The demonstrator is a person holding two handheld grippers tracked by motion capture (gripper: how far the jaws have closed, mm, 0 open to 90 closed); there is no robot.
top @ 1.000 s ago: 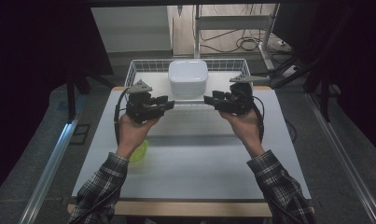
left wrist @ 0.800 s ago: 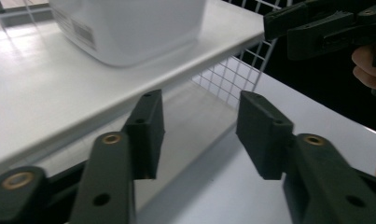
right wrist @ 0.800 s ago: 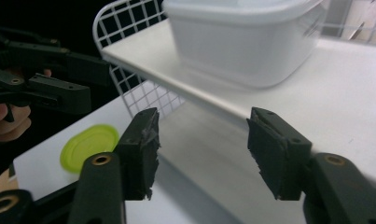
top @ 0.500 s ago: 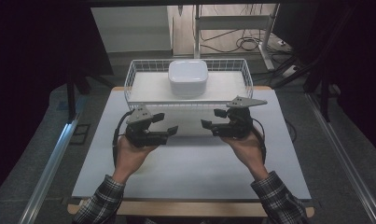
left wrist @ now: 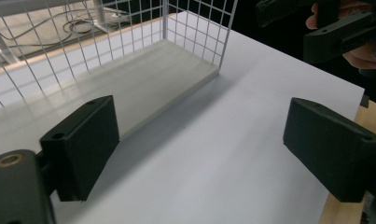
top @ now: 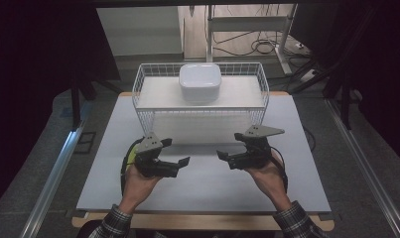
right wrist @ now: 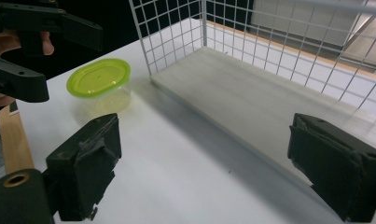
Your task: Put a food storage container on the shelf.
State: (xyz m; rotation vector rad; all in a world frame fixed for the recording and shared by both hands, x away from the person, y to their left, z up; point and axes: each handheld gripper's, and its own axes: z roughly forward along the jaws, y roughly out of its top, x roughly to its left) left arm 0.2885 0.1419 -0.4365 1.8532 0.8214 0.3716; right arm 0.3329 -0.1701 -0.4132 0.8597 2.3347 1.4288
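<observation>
Smooth white tabletop (top: 202, 188), wire basket (top: 148, 106) — left gripper (top: 183, 162), right gripper (top: 222, 155), jaws just opening, empty.

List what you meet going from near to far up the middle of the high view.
wooden table edge → white board → wire basket → white lidded box sitting on the basket's top shelf → floor with cables beyond the table.

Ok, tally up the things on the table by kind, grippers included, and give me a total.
Wire basket: 1
White lidded container: 1
Green-lidded container: 1
Grippers, left gripper and right gripper, both open: 2
Total: 5
</observation>
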